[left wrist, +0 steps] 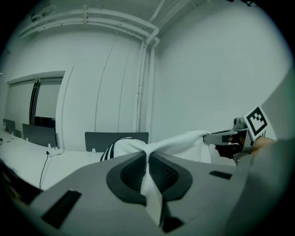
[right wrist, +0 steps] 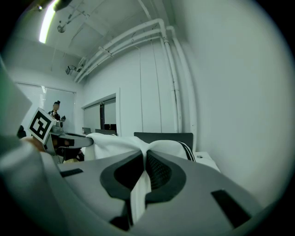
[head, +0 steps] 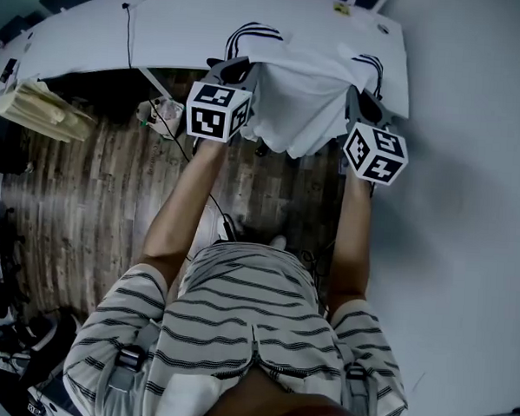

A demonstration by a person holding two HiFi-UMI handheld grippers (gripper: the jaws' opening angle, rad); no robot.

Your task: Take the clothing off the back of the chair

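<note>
**A:** Grip status, L side?

**B:** Left gripper is clenched on the white T-shirt. Cloth is pinched flat betw. the pads, w/ a strip of it running back through the jaws. Right gripper does the same on the opposite shoulder edge.

**A:** Why two pinch pts, well apart?

**B:** My judgement: it holds the shirt spread betw. the grippers, so it comes away as a sheet, not a bunch, and neither side drags.

**A:** Shirt location?

**B:** It hangs from both grippers in front of the person, w/ the body drooping over the wood floor. In the head view the black-striped sleeves overlap the near edge of the white table. Can't tell whether they rest on it or sit above it.

**A:** Chair?

**B:** A dark chair back shows behind the shirt in both gripper views. Can't tell whether the cloth touches it or hangs clear of it, so I can't log the removal as done.

**A:** Grippers point fwd, near level. Reason?

**B:** Prob. so the hem hangs free below while the top edge stays taut.

**A:** Risks?

**B:** The fabric is thin and the bite is small. If one side slips, the shirt swings to the other gripper. A sleeve may also catch on the table edge.
</note>
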